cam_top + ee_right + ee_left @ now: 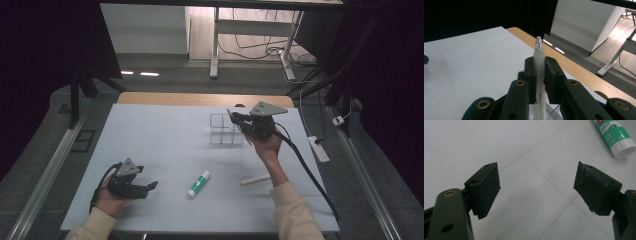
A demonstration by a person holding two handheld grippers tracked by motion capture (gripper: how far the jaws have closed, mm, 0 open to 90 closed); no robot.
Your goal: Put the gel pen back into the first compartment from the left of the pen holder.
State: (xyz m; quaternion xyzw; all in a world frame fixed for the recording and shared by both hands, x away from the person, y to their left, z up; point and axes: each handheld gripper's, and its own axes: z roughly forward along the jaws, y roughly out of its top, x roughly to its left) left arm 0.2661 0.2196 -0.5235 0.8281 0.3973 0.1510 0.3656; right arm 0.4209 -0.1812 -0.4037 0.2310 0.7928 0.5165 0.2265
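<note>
1. The right gripper [539,80] has its fingers [530,77] clamped tight on a frosted pen [539,62], gripping the barrel partway along, so the clear tip juts out past the pads.
2. In the high view the right gripper [235,119] hovers at the clear organizer [223,129] near the back of the surface [160,135], the pen held over it.
3. The pen looks light, stiff and smooth (likely slippery plastic); a mid-barrel hold should keep it from pivoting.
4. The left gripper [536,187] rests low with fingers [486,186] spread wide and empty, a glue stick [615,136] lying just beyond.
5. A white capped pen [255,180] lies loose by the right forearm.
</note>
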